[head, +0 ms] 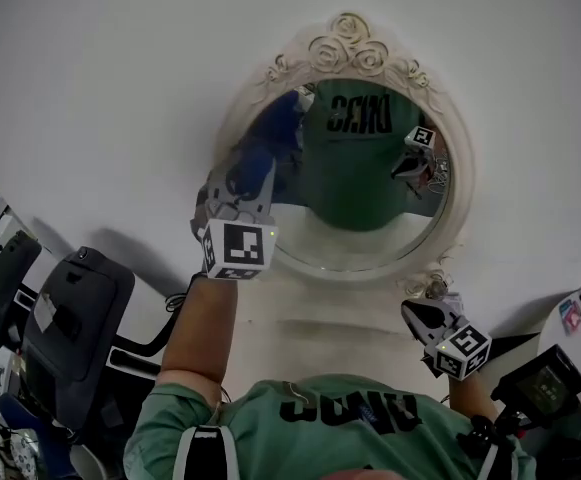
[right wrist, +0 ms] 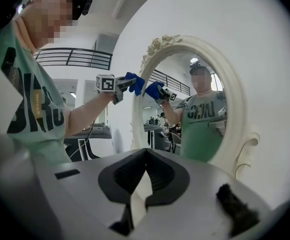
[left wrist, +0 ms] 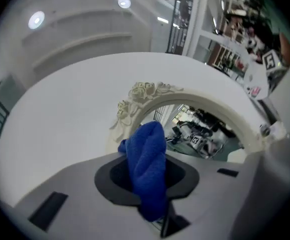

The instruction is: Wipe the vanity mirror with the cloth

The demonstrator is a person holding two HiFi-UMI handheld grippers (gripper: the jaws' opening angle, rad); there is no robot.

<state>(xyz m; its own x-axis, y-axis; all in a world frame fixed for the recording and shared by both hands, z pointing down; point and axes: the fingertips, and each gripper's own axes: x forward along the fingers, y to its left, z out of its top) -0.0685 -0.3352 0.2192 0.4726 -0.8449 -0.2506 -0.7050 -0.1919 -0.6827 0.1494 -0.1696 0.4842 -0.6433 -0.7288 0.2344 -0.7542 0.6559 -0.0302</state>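
- Left gripper [head: 238, 190]: fingers clamped on the blue cloth [left wrist: 147, 166], with a fold standing past the tips.
- The cloth sits at the upper-left edge of the vanity mirror [head: 345, 46], by the cream frame. We cannot confirm contact with the glass.
- Right gripper [head: 425, 316]: fingers closed on nothing, held low at the mirror's lower right.
- Progress: we judge the wiping to be at an early stage. The glass shows no marks separating wiped from unwiped, so we class the centre, right and bottom as outstanding.
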